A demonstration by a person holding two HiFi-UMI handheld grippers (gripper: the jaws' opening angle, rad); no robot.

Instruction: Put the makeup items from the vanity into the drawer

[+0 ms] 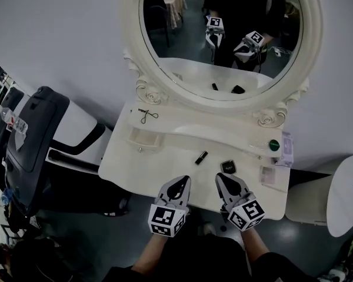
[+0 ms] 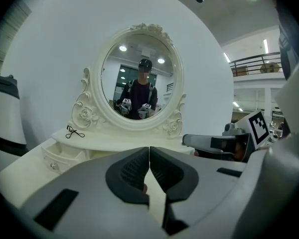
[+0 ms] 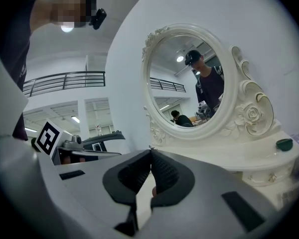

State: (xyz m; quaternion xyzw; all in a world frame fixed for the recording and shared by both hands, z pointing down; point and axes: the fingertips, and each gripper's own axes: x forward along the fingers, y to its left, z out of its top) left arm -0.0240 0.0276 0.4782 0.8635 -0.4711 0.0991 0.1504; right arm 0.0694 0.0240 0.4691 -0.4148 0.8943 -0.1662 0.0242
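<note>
- Head view puts both grippers nearest, at the front edge of the vanity. The left gripper [image 1: 179, 184] and right gripper [image 1: 225, 183] each have their jaws pressed together with nothing between them, probably because no item is within reach of the pads yet.
- Just beyond their tips, a small black tube [image 1: 201, 157] and a black square compact [image 1: 227, 167] lie loose on the vanity top [image 1: 141, 166]. Being closest, they look like the first things to collect.
- Further left, the drawer [image 1: 145, 138] stands pulled out, seemingly ready to receive them. Its inside is too pale to tell what it holds.
- On the raised shelf behind, an eyelash curler [image 1: 147, 116] sits at the left and a green-lidded jar [image 1: 274, 145] at the right.
- A pale pinkish item [image 1: 269, 175] at the right edge is too blurred to identify.
- Neither gripper view shows the tube or compact, because each gripper's own body blocks the tabletop.
- The mirror [image 1: 131, 34] is cut off at the top.
</note>
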